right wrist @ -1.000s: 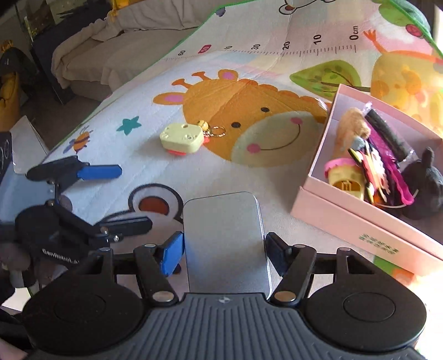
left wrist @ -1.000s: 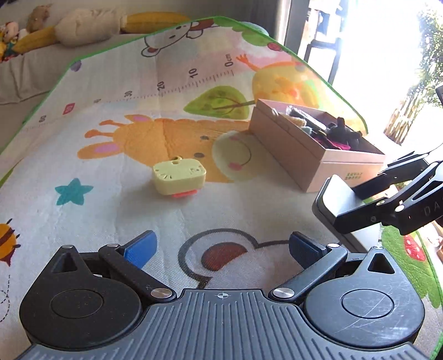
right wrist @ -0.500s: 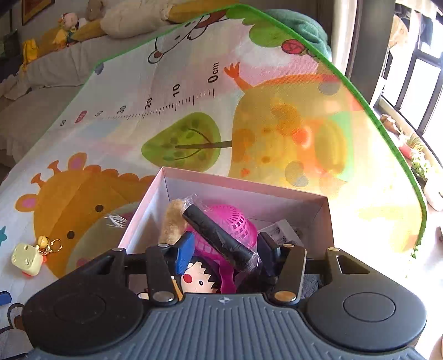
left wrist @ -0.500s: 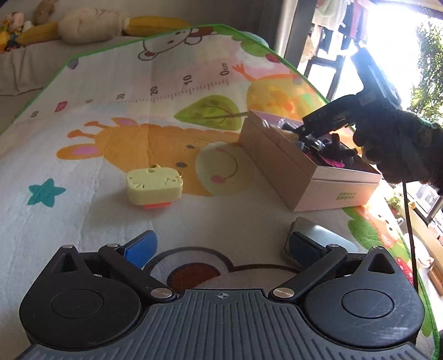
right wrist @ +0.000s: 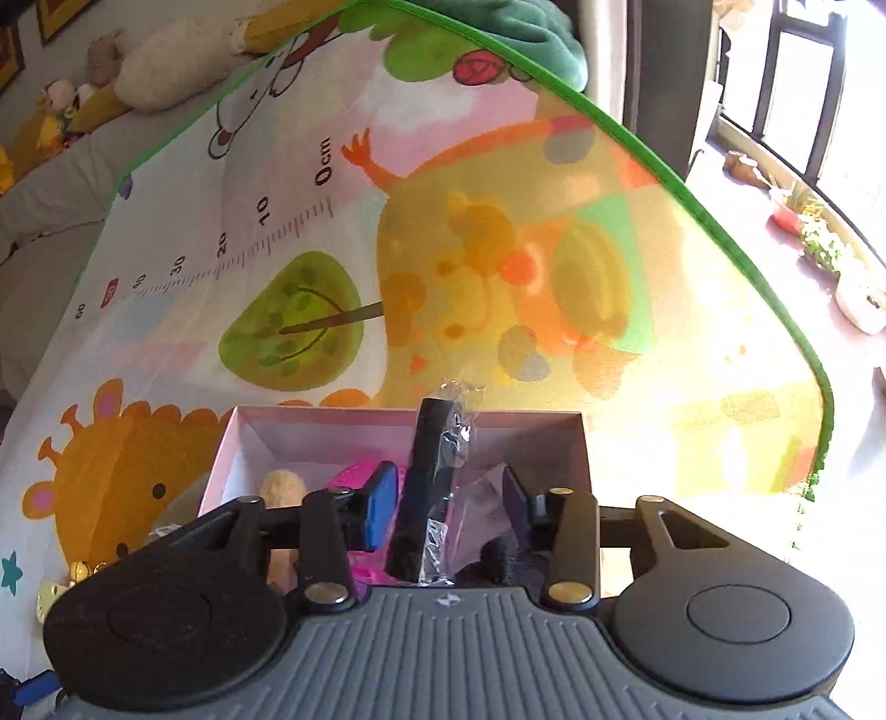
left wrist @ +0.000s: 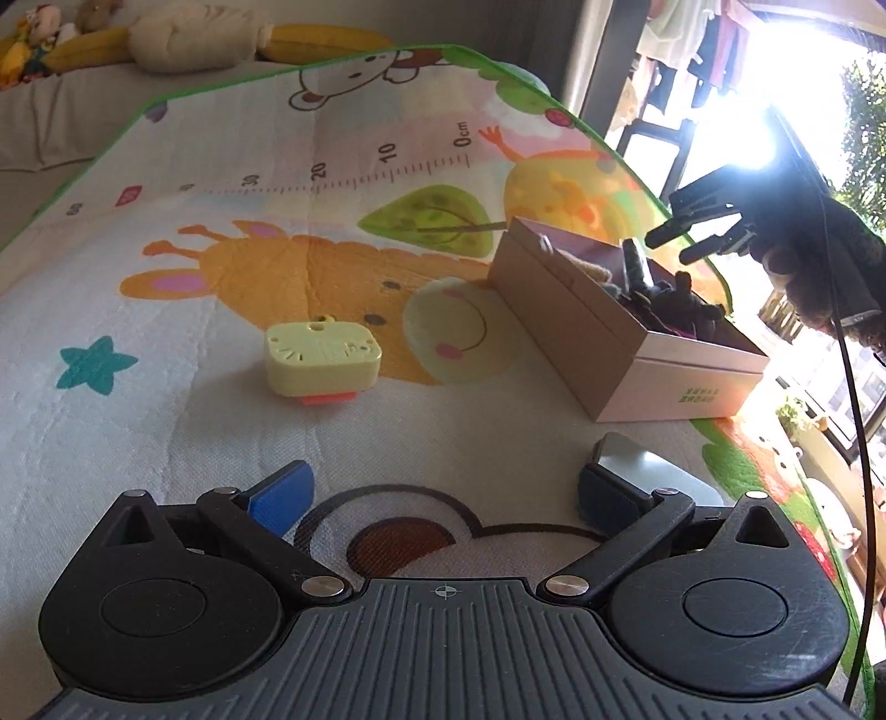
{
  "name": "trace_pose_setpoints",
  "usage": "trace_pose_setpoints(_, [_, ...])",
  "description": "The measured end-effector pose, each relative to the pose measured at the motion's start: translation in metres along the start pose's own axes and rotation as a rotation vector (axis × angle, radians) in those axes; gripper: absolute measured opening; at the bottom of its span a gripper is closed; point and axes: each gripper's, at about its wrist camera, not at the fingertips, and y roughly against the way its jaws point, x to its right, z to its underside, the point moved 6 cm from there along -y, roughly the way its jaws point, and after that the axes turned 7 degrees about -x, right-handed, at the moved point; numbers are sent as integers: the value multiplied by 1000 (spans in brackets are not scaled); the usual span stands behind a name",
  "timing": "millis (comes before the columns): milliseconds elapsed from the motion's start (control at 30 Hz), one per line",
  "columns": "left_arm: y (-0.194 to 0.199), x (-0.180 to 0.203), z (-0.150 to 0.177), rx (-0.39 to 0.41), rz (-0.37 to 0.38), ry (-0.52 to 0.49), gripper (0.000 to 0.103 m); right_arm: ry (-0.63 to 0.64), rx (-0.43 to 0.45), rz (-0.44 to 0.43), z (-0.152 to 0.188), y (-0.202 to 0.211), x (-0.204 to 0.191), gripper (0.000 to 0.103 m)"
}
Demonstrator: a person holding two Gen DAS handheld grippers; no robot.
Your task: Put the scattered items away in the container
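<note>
A pink cardboard box (left wrist: 576, 321) stands on the play mat, filled with small items; it also shows in the right wrist view (right wrist: 310, 437). A pale yellow toy (left wrist: 323, 360) lies on the mat left of the box. A grey metal tin (left wrist: 637, 465) lies by my left gripper's right finger. My left gripper (left wrist: 443, 490) is open and empty, low over the mat. My right gripper (right wrist: 443, 498) hovers over the box, open, with a black wrapped stick (right wrist: 429, 487) standing between its fingers, untouched. The right gripper also shows in the left wrist view (left wrist: 698, 232).
The colourful play mat (left wrist: 166, 415) has a green border (right wrist: 692, 183). Plush toys (left wrist: 183, 39) lie on a bed behind it. A window and potted plants (right wrist: 819, 243) are to the right.
My right gripper let go of the grey tin on the mat, then rose and moved over the pink box. My left gripper shifted slightly forward.
</note>
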Motion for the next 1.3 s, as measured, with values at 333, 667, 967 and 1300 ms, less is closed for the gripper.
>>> trace_pose_setpoints(333, [9,5,0,11,8,-10,103,-267,-17,-183,74,10,54,70])
trace_pose_setpoints(667, [33,7,8,23,-24,-27,103,-160,39,-245,90,17,-12,76])
trace_pose_setpoints(967, [28,1,2,22,-164,-76,103,130,208,-195,196,97,-88,103])
trace_pose_setpoints(1300, [37,19,16,32,-230,-124,103,435,268,283,259,73,-98,103])
